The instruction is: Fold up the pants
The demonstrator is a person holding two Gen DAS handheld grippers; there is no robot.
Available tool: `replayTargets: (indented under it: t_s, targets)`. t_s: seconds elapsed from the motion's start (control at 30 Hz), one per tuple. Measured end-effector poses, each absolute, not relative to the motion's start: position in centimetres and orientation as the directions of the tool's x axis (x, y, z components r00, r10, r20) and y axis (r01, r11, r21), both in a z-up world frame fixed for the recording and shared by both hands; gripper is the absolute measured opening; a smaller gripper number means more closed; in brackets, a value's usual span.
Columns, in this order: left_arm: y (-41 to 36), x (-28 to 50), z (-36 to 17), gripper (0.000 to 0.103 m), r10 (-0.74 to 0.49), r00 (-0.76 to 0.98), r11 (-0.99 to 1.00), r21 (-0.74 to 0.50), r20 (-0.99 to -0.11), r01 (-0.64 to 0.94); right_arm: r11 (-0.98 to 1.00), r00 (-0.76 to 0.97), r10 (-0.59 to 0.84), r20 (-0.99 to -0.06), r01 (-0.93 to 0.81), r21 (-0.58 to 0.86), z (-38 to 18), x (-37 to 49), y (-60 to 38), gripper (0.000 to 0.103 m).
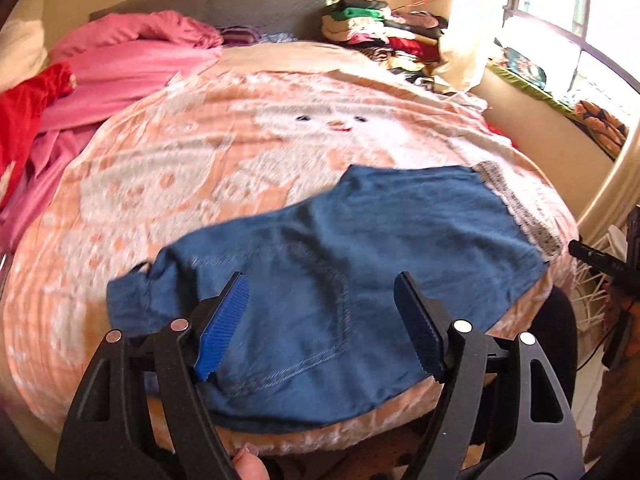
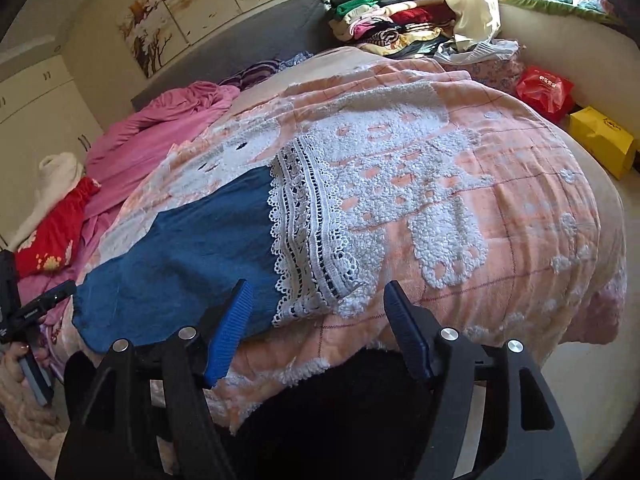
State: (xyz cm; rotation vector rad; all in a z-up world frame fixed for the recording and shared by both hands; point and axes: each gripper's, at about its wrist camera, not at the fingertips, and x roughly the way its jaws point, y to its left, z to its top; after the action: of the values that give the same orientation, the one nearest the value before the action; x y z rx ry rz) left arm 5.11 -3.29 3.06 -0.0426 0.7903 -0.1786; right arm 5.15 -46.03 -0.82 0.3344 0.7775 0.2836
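Left gripper (image 1: 320,300) jaws apart, nothing between pads, hovering over waist end of blue pants (image 1: 340,248). Right gripper (image 2: 316,308) also spread wide, empty, above lace hem (image 2: 308,232) at near edge of bed. Pants lying flat, folded, on peach blanket (image 2: 500,208) near front edge. Pink quilt (image 1: 132,56) bunched far left, clothes pile (image 2: 384,20) by headboard. Fingertip (image 1: 248,466) visible under left gripper.
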Motion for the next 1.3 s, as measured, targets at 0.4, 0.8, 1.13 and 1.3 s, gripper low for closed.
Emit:
replayTargets:
  t_s: [0.4, 0.8, 1.13, 1.3]
  targets:
    - [-10.9, 11.9, 4.8, 0.068, -0.312, 0.634, 0.927, -0.078, -0.707, 0.368, 0.905, 0.695, 0.359, -0.622, -0.096, 0.416, -0.8, 4.3, -44.8, 0.073]
    - [-21.8, 20.7, 3.1, 0.068, -0.409, 0.528, 0.812, -0.033, -0.744, 0.582, 0.909, 0.665, 0.361, -0.654, -0.095, 0.406, -2.3, 8.2, -44.9, 0.073]
    - [-28.3, 27.7, -0.8, 0.068, -0.446, 0.336, 0.733, -0.122, -0.830, 0.670, 0.878, 0.625, 0.430, -0.651, -0.120, 0.464, -3.9, 10.1, -44.3, 0.058]
    - [-28.6, 29.4, -2.4, 0.049, -0.502, 0.256, 0.711, -0.226, -0.826, 0.666, 0.849, 0.626, 0.482, -0.612, -0.163, 0.503, -3.3, 10.1, -44.0, 0.038]
